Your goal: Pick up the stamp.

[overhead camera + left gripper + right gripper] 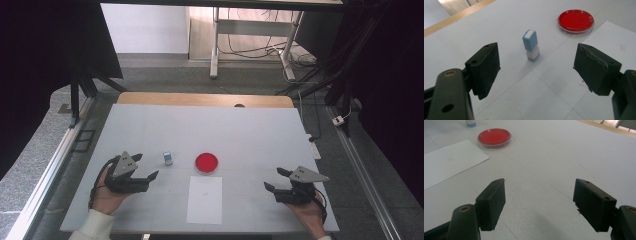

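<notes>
Both tools rest low on the white table (250, 130). The left gripper (145, 167) and right gripper (274, 179) gape wide, holding nothing. A sheet of paper (205, 199) lies between them. Just beyond the left gripper stands a small blue-and-white box (168, 158), upright; beside it, a round dish (206, 162) holds something red. Farther off, grey floor and desk legs.

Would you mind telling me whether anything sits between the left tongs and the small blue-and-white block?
Nothing visible does. The left tongs stand open, aimed at the block, with bare table between; the red dish lies farther off.
</notes>
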{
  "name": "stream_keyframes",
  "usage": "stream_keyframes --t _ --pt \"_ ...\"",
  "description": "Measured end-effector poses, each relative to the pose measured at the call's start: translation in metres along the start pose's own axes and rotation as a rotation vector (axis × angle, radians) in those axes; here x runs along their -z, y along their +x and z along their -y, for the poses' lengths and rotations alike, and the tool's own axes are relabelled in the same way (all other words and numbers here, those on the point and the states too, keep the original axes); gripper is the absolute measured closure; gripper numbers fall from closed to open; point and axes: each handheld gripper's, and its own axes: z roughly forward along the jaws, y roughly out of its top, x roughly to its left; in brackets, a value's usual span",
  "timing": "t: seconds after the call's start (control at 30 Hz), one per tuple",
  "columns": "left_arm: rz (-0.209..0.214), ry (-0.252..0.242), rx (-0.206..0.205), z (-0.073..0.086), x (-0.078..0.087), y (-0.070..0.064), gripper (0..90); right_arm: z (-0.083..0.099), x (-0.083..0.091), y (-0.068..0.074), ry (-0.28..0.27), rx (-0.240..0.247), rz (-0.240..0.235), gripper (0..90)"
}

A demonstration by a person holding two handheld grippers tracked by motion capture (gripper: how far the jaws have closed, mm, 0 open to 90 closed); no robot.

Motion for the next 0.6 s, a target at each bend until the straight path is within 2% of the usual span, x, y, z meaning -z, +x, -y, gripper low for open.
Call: stream_keyframes --t 0.2,0.43,0.6 --pt "0.002 -0.001 -0.011 -0.007 -0.007 0.005 21.6 0.0 -0.001 0.001 0.003 -0.001 -0.002 25.4" --pt "0.0 0.029 -0.026 -0.012 -0.02 0.016 22.1 0.001 -0.004 0.002 0.016 0.001 -0.002 25.6" --pt "0.007 0.048 -0.036 -0.017 -0.028 0.024 22.1 0.001 -0.005 0.001 0.002 -0.035 -0.019 25.8"
